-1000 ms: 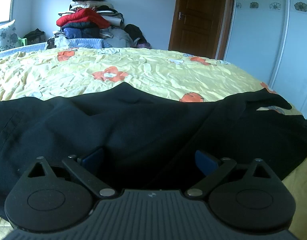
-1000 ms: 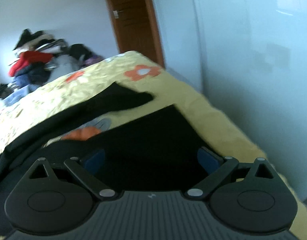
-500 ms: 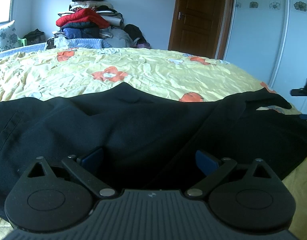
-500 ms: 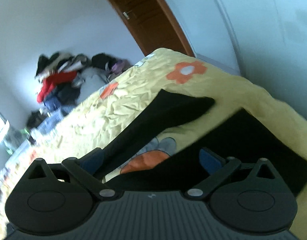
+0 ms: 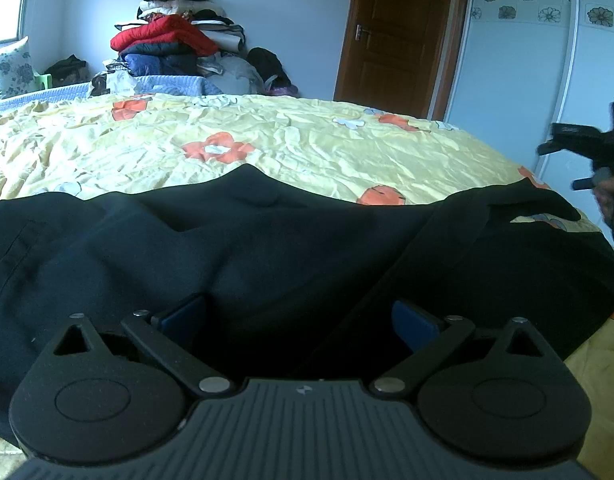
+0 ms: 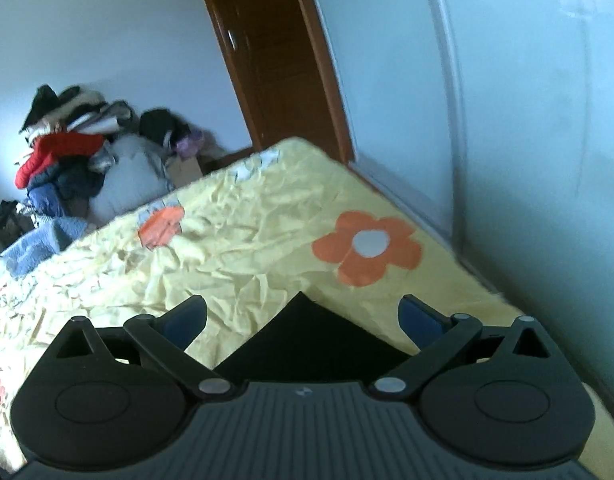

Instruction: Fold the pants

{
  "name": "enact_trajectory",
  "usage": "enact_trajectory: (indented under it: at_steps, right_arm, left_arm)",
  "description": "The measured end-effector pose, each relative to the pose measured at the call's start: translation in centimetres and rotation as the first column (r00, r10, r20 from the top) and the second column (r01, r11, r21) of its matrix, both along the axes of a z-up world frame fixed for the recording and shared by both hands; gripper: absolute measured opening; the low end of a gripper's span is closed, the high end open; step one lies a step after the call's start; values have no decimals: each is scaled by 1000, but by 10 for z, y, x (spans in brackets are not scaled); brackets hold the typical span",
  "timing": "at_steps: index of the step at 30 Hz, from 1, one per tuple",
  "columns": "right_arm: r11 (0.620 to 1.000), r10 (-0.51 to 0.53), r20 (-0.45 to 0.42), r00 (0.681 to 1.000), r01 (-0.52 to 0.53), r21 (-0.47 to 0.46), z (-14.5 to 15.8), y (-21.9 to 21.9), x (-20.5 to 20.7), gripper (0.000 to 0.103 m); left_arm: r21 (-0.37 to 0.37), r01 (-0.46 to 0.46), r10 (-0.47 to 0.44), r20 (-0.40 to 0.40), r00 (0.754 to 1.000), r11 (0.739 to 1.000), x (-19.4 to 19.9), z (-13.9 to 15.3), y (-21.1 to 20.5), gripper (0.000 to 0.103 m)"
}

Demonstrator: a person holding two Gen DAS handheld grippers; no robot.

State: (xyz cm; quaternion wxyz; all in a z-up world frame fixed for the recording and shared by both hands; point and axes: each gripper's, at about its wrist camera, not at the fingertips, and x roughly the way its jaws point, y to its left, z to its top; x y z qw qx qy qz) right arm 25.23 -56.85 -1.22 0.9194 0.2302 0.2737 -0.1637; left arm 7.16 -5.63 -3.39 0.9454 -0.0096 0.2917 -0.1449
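Black pants (image 5: 267, 248) lie spread across the yellow flowered bedspread (image 5: 291, 140), the two legs running to the right. My left gripper (image 5: 299, 316) is open, low over the middle of the pants. My right gripper (image 6: 303, 316) is open and hovers above the pointed end of the far pant leg (image 6: 307, 340), nothing between its fingers. The right gripper also shows at the right edge of the left wrist view (image 5: 587, 152), above the leg ends.
A pile of clothes (image 5: 175, 44) stands beyond the bed's far side. A brown door (image 5: 399, 32) and a white wardrobe (image 5: 547, 60) line the right. The bed's right edge (image 6: 487, 280) runs close to the wardrobe.
My right gripper has risen and swung forward from the near leg to above the far leg's tip. My left gripper has stayed put.
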Motion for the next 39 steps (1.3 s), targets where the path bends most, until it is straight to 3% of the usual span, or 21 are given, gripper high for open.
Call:
enact_trajectory:
  at_steps: [8, 10, 11, 14, 15, 21, 26, 29, 32, 35, 37, 38, 39]
  right_arm:
    - [990, 39, -156, 987, -59, -126, -28, 7, 65, 101]
    - [981, 77, -208, 975, -112, -160, -35, 11, 74, 65]
    - [974, 102, -235, 967, -145, -175, -37, 15, 75, 39]
    - [966, 133, -204, 970, -173, -193, -32, 17, 63, 12]
    - [968, 134, -184, 974, -169, -187, -29, 16, 56, 11]
    - [972, 128, -17, 992, -129, -198, 7, 11, -7, 10]
    - [983, 80, 101, 992, -62, -171, 32, 4, -83, 10]
    - [989, 25, 137, 990, -4, -148, 35, -3, -131, 10]
    - [993, -34, 97, 995, 44, -107, 24, -12, -166, 10]
    - [995, -67, 4, 998, 67, -76, 4, -17, -182, 22]
    - [991, -121, 20, 992, 122, -49, 0, -17, -195, 43]
    - [987, -158, 58, 986, 159, -11, 0, -19, -204, 64]
    - [981, -194, 106, 975, 191, 39, -1, -22, -213, 74]
  left_arm:
    - [-14, 5, -5, -2, 1000, 1000, 3, -1, 1, 102]
    - [-23, 6, -6, -3, 1000, 1000, 3, -1, 2, 102]
    - [-27, 6, -6, -3, 1000, 1000, 3, -1, 3, 102]
    - [-34, 7, -8, -3, 1000, 999, 3, -1, 5, 102]
    - [-35, 8, -8, -3, 1000, 999, 3, -1, 5, 102]
    - [-41, 8, -9, -3, 1000, 999, 3, 0, 7, 102]
    - [-47, 9, -9, -3, 1000, 999, 3, 0, 8, 102]
    - [-49, 8, -8, -3, 1000, 999, 3, 0, 8, 102]
    - [-48, 9, -9, -3, 1000, 999, 3, 0, 8, 102]
    - [-46, 8, -8, -4, 1000, 999, 4, 0, 8, 102]
    - [-46, 7, -8, -4, 1000, 999, 4, 0, 8, 102]
    - [-46, 7, -8, -4, 1000, 999, 4, 0, 8, 102]
    - [-46, 7, -7, -4, 1000, 999, 4, 0, 8, 102]
